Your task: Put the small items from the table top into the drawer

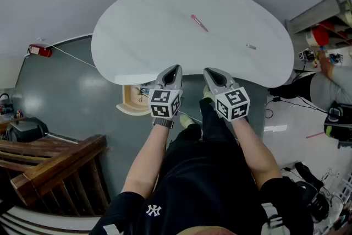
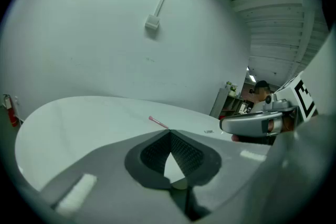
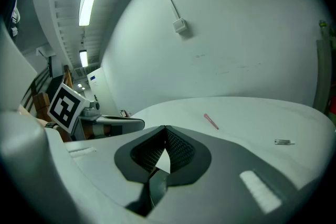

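Plainly nothing is in hand yet. The left tongs (image 1: 173,71) and the right tongs (image 1: 211,72) hover side by side at the near edge of the white desk (image 1: 137,36). Each pair is closed tip to tip with nothing between the pads, as each gripper view shows.

Ahead of both tongs, well out on the desk, a thin pink stick (image 1: 199,23) lies flat and slanted, a little nearer the right pair's line than the left's. A small silvery piece (image 1: 251,47) lies ahead and off to the right of the right tongs, well apart from the stick. It is too small to tell what it is. Below the desk edge, just left of the left tongs, a pale wooden compartment shows, which looks to be the drawer (image 1: 126,107), standing open.

Both items look light and stiff, and neither seems fragile. The stick wants the tongs opened first, then brought down astride its middle and across its length. On so smooth a top it may roll or skid if one pad arrives before the other. The silvery piece sits very low, so it is likely to slip. It calls for a fine pinch across its short side, with the tips right at the desk.
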